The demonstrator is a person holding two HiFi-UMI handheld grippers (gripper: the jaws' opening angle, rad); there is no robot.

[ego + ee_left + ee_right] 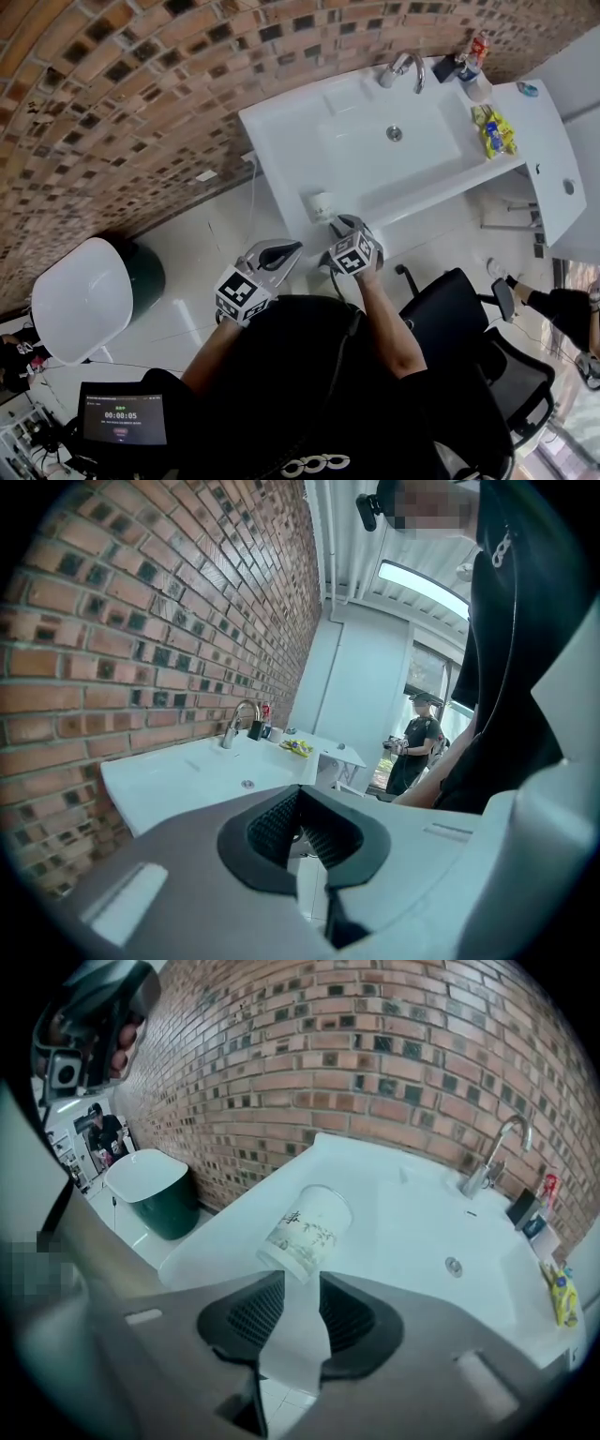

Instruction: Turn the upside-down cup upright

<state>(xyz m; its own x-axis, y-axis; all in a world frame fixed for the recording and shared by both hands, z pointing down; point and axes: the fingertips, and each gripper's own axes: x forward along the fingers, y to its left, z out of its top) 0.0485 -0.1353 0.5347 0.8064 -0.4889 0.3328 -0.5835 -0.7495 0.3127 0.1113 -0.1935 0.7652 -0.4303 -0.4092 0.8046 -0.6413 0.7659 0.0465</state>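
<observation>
The cup (305,1230) stood upside-down, its bottom on top, on the flat rim of the white washbasin (281,131). It was at the front edge of the washbasin, near the left corner in the head view, well apart from the tap (403,67) at the back edge. The cup was white with a dark drawing on its side.

The right gripper (300,1283) hung just in front of the washbasin and pointed down at the cup. Its fingers (251,1314) stood wide apart and held nothing. The cup was just beyond their tips, in line with the gap, and no pad touched it.

The left gripper (298,794) was farther from the washbasin, beside the right one. Its fingers (272,822) were closed, with the tips together and nothing between them.

A drain (395,133) was in the middle of the washbasin's bowl, and a yellow packet (495,131) lay on its right end. A green bin with a white lid (84,295) stood on the floor, well apart from the washbasin's left side.
</observation>
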